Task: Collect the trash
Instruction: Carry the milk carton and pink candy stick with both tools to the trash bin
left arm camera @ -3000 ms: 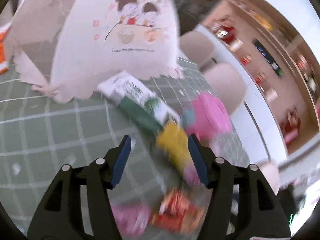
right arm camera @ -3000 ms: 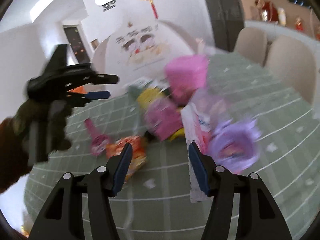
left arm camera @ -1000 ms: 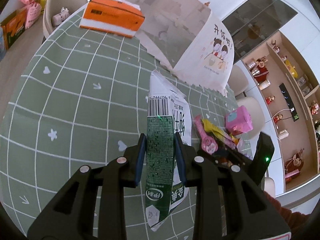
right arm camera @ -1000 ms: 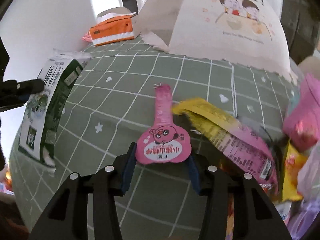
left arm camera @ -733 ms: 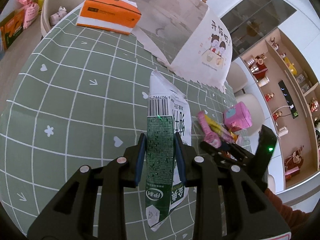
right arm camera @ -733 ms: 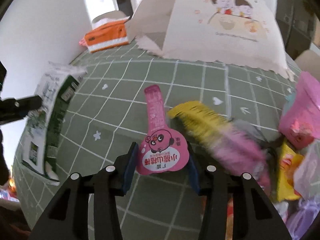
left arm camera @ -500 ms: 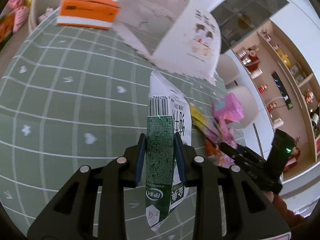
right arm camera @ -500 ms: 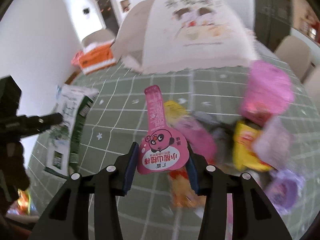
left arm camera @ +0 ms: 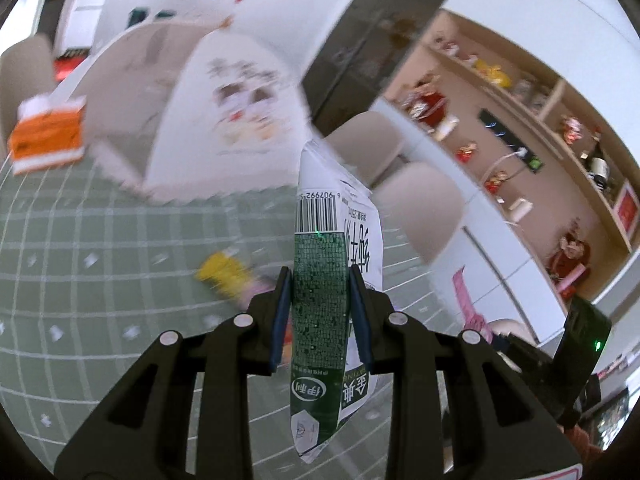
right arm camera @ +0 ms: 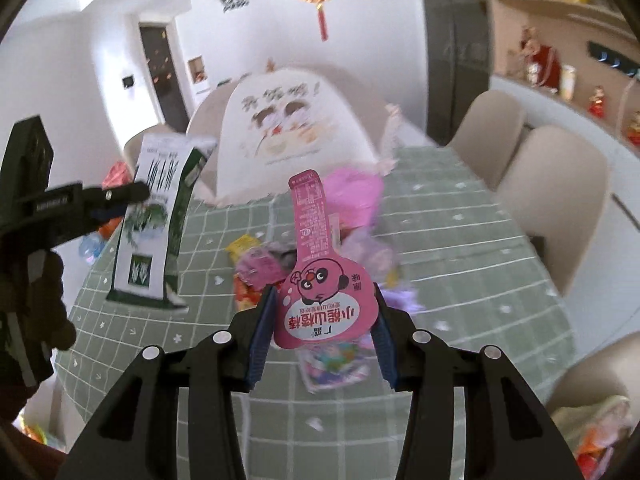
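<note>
Trash in both claws, both lifted clear of the tabletop (right arm camera: 460, 248). Left claw (left arm camera: 320, 312) is clamped narrow on a flattened green-and-white milk carton (left arm camera: 324, 280); carton's long axis runs straight out along the fingers, barcode end farthest away, logo end hanging back below the pads. Right claw (right arm camera: 320, 320) stands wider, pads pressing the round edges of a pink lollipop-shaped wrapper (right arm camera: 320, 292), its narrow stem pointing up and away. No bin shows in either view, so which way the drop-off lies cannot be told; judged next step is carrying both pieces to it. Rest of the litter pile (right arm camera: 304, 256) lies on the green grid cloth just ahead of and below the right claw, so that hand is nearer it. Count: two claws, two held pieces, one carton, one pink wrapper; loose pieces left are several, too blurred to number. One domed food cover (right arm camera: 296, 128) behind, one orange tissue box (left arm camera: 48, 136) far left.
</note>
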A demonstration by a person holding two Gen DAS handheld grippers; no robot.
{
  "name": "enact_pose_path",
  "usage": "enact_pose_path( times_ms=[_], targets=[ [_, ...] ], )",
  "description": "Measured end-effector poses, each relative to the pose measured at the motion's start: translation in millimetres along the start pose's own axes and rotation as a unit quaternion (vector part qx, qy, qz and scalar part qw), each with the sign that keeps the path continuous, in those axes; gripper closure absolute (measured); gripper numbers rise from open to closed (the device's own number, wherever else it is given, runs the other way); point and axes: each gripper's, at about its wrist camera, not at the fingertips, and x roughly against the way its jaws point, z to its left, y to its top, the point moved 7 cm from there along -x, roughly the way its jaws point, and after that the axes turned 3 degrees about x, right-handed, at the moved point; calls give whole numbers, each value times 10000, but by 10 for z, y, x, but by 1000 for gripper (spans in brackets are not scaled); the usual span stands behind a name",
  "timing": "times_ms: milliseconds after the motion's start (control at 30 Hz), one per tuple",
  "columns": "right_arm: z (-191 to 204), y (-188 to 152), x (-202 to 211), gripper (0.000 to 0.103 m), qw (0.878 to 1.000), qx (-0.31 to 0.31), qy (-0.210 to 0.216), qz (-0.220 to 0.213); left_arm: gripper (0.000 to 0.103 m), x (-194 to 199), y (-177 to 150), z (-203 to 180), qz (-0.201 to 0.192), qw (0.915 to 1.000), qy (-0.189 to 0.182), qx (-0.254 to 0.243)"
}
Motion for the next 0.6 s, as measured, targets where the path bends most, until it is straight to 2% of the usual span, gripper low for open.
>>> enact_pose_path(
  times_ms=[267,467,600],
  targets=[
    [-778,-70,896,60,9961,-259,-664,-528,76,-104,130,-1299,-389,9951,-549,-729],
    [-1365,-361,1492,60,9887,-576,-1164,-743,76,-270,-134,-2182,-293,9874,-980,-1210],
    [-1750,-616,1803,60,9831,-784,-1478,-746,76,-446,-389,-2643,-41,9824,-1271,-1369]
  ],
)
